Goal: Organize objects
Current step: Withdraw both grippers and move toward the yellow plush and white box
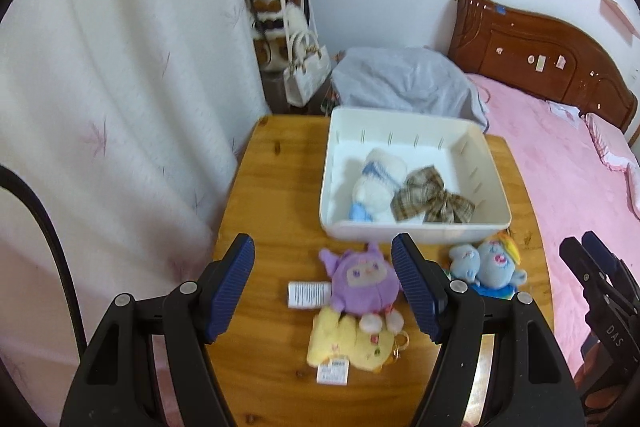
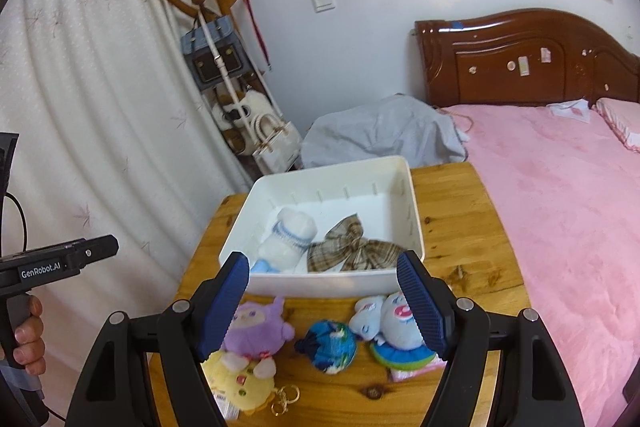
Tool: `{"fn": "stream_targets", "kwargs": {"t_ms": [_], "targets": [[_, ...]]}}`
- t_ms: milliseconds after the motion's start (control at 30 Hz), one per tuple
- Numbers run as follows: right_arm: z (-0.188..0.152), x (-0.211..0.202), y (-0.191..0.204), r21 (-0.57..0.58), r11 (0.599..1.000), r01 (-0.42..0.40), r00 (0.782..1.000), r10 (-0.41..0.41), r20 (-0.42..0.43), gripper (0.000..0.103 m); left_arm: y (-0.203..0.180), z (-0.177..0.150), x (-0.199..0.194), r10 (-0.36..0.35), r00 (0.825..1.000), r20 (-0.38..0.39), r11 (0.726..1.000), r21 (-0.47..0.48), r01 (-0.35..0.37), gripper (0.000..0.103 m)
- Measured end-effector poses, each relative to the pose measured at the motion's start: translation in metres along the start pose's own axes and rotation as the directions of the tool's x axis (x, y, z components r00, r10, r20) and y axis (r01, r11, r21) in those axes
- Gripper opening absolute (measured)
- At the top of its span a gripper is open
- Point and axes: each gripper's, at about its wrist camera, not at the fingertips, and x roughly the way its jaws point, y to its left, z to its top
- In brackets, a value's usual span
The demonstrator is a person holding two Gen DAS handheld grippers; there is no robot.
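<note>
A white bin (image 1: 416,233) (image 2: 320,285) stands on the wooden table (image 1: 272,187) (image 2: 460,227). It holds a white and blue plush (image 1: 376,183) (image 2: 290,239) and a plaid bow (image 1: 432,201) (image 2: 352,251). In front of it lie a purple plush (image 1: 362,281) (image 2: 256,331), a yellow plush (image 1: 348,343) (image 2: 240,383), a light blue plush (image 1: 486,263) (image 2: 390,323) and a blue-green ball plush (image 2: 332,347). My left gripper (image 1: 324,287) is open above the purple plush. My right gripper (image 2: 320,303) is open above the ball plush.
A white curtain (image 1: 100,107) hangs left of the table. A pink bed (image 2: 560,207) with a brown headboard (image 2: 520,59) runs along the right. A coat rack with bags (image 2: 224,75) and a grey cloth heap (image 2: 380,135) stand behind the table.
</note>
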Motion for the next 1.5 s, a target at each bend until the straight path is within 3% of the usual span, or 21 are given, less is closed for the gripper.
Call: {"fn": "stream_targets", "kwargs": {"t_ms": [400, 633, 967, 1167, 1500], "targets": [[-0.038, 0.008, 0.009, -0.009, 0.995, -0.102, 0.989, 0.101, -0.110, 0.077, 0.005, -0.049, 0.010, 0.090, 0.988, -0.129, 0.995, -0.036, -0.095, 0.075], [-0.062, 0.013, 0.022, -0.059, 0.987, -0.148, 0.976, 0.136, -0.167, 0.077, 0.007, -0.073, 0.024, 0.092, 0.972, -0.215, 0.993, -0.058, -0.107, 0.075], [-0.094, 0.024, 0.052, -0.259, 0.950, -0.174, 0.966, 0.113, -0.233, 0.077, 0.019, -0.102, 0.062, 0.067, 0.924, -0.378, 0.992, -0.075, -0.103, 0.075], [-0.109, 0.030, 0.072, -0.386, 0.896, -0.221, 0.956, 0.121, -0.267, 0.077, 0.031, -0.110, 0.085, 0.018, 0.891, -0.454, 0.985, -0.142, -0.093, 0.075], [-0.135, 0.048, 0.095, -0.526, 0.805, -0.275, 0.933, 0.092, -0.347, 0.077, 0.033, -0.122, 0.114, -0.041, 0.839, -0.542, 0.987, -0.152, -0.050, 0.075]]}}
